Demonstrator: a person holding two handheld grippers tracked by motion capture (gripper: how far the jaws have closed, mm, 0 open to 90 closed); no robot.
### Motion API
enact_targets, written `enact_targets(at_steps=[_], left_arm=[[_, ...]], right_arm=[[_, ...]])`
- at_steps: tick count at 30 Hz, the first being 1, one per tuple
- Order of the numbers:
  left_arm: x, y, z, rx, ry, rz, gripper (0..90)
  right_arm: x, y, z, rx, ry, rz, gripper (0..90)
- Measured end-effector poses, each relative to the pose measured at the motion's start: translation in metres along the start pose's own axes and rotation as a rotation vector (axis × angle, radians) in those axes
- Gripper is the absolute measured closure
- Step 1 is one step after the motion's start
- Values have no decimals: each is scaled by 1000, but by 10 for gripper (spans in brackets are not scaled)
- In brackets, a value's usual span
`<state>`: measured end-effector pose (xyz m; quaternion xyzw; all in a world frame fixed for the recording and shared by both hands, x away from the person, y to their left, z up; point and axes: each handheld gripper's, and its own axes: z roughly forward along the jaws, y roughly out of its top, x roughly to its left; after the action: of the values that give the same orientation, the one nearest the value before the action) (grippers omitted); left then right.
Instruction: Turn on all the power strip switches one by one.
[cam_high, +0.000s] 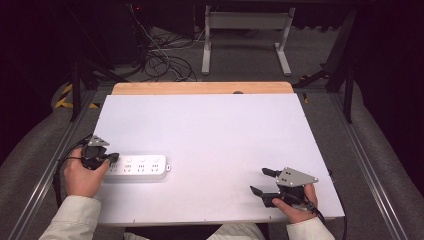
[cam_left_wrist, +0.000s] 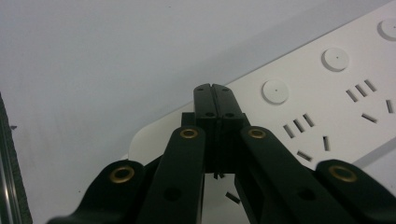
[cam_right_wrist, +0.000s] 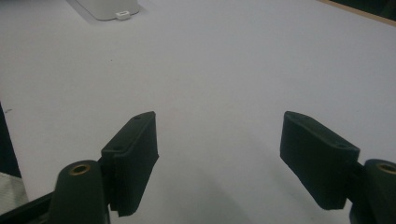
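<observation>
A white power strip (cam_high: 139, 167) with several sockets lies flat near the table's left front. My left gripper (cam_high: 114, 157) is shut, its tips resting over the strip's left end. In the left gripper view the two black jaws meet tip to tip at my left gripper (cam_left_wrist: 215, 88), above the power strip (cam_left_wrist: 327, 102) with its round buttons and socket slots; nothing shows between the jaws. My right gripper (cam_high: 258, 180) stands open near the right front of the table, with bare table between its jaws. In the right gripper view my right gripper (cam_right_wrist: 219, 126) points toward the far end of the power strip (cam_right_wrist: 107, 9).
The white table top (cam_high: 210, 130) has a wooden strip (cam_high: 200, 88) along its far edge. Beyond it are a table frame (cam_high: 245, 30) and loose cables (cam_high: 160, 60) on the floor. Metal rails run along both sides.
</observation>
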<state>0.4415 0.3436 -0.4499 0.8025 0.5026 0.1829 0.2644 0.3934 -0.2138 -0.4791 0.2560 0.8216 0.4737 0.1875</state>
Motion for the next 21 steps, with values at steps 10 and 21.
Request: enact_targets(at_steps=[10, 21], left_arm=[[-1, -4, 2, -18, 4, -5, 900], [-17, 4, -30, -184, 1, 42, 900]], right_arm=[[0, 0, 0, -1, -2, 0, 280], [-2, 0, 0, 2, -4, 2, 279]])
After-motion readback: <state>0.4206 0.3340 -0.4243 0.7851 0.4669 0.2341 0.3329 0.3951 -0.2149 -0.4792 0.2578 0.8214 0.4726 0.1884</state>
